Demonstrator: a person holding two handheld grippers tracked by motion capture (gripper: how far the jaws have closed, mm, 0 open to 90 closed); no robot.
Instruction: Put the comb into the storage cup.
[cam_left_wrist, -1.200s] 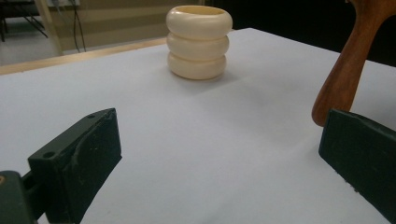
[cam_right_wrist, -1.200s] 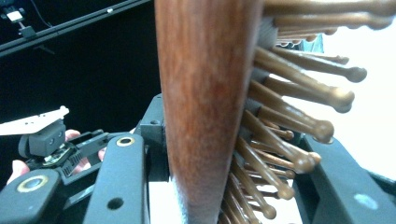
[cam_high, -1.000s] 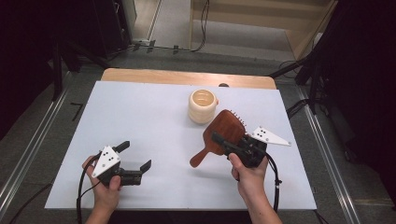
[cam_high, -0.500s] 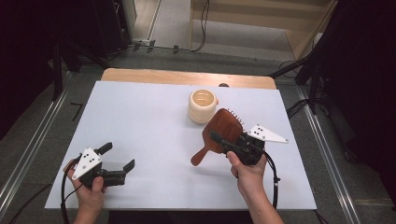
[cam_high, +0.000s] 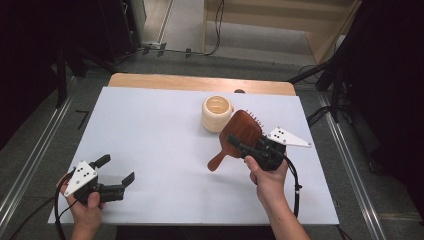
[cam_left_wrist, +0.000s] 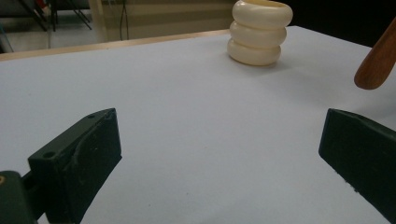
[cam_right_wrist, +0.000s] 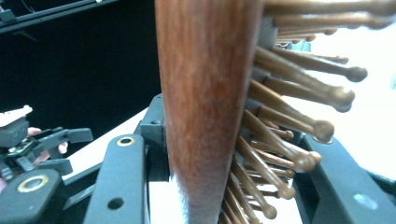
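Between right tool (cam_high: 239, 145) jaws: hairbrush (cam_high: 243, 132)

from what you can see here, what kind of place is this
Probably a lab or workshop set up for recording handling tasks, not a home. A white-topped table stands on a bare grey floor with cables trailing across it, and a person works a wooden hairbrush with the right gripper.

A white-topped bench (cam_high: 150, 130) with a wooden far edge stands on grey floor (cam_high: 185, 30); cables (cam_high: 218, 25) trail beyond; dark surroundings.
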